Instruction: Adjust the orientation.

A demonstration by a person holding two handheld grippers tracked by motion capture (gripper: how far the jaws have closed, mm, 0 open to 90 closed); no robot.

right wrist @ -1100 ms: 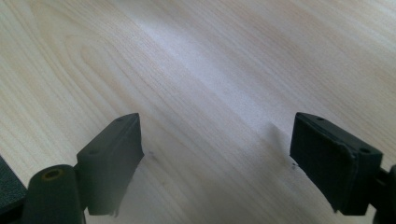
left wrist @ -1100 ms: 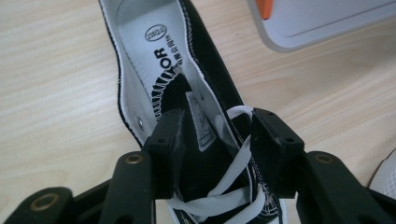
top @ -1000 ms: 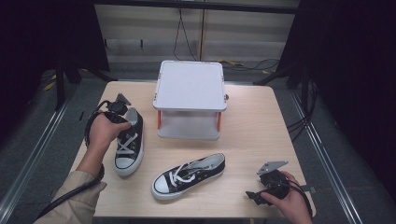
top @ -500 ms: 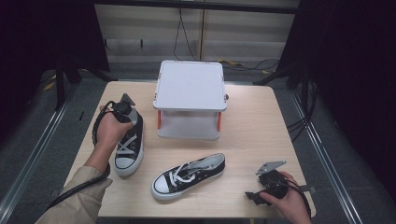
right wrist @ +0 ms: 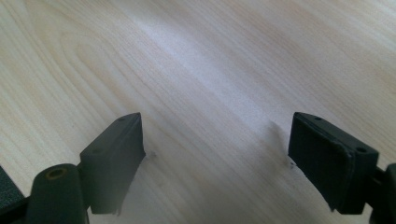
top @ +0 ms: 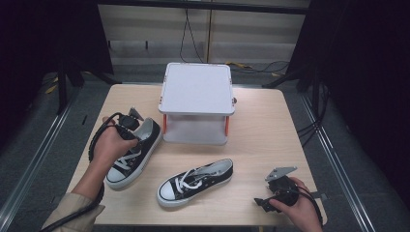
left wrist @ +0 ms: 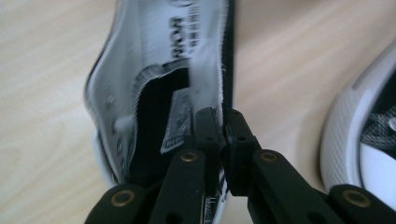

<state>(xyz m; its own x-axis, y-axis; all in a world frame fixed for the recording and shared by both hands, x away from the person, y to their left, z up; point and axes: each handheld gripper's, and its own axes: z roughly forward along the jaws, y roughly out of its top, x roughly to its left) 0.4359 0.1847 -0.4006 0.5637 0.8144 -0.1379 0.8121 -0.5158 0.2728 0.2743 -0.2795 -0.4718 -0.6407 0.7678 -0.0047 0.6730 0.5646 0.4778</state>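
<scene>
Sneaker (top: 131,152) (black canvas) in left gripper (left wrist: 223,126).

Black printed lettering is showing on the white insole of the held sneaker (left wrist: 154,70) in the left gripper view, but it is too blurred to read.

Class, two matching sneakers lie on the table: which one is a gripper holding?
The left sneaker, beside the white stand: the left gripper pinches its heel collar. The middle sneaker lies untouched.

pale matt wood-grain table (top: 270,121), black canvas sneakers (top: 196,180) with white rubber soles, matt white plastic-looking stand (top: 196,87), matt black gripper jaws
</scene>
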